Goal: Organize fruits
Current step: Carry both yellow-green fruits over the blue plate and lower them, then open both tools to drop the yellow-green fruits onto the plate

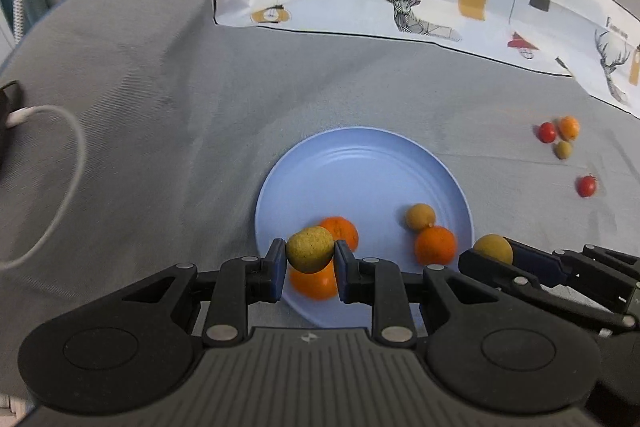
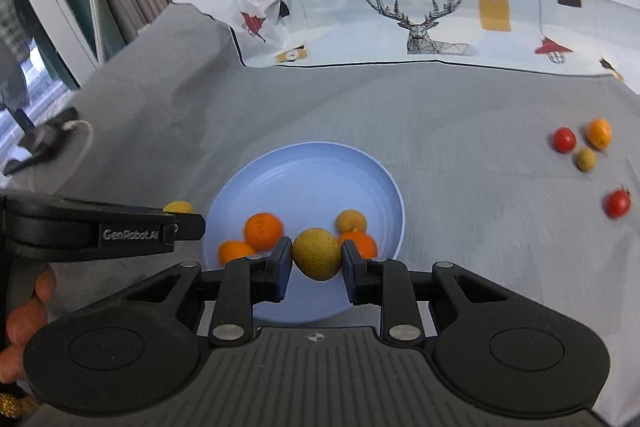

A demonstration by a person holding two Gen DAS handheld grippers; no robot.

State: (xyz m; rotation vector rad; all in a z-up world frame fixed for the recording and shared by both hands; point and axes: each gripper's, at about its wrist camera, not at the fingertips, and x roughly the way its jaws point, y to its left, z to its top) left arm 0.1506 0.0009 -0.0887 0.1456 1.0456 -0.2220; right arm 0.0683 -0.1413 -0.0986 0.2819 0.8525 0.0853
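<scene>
Stock: my left gripper [image 1: 310,265] clamps one speckled yellow-green round fruit [image 1: 310,249] above the near rim of the round pale-blue plate [image 1: 360,163], my right gripper [image 2: 316,261] likewise pinching a second speckled yellow-green fruit [image 2: 317,253] over that rim's right side.

The far half of the blue plate [image 1: 360,163] is bare; its near half is crowded by three oranges [image 1: 435,245] and a yellow-green fruit [image 1: 420,216]. Right of the plate, well apart, a cluster of small fruits [image 1: 560,137] and a lone cherry tomato [image 1: 586,185] dot the grey cloth [image 1: 180,107]; left of it lies a white cable [image 1: 60,183].
</scene>
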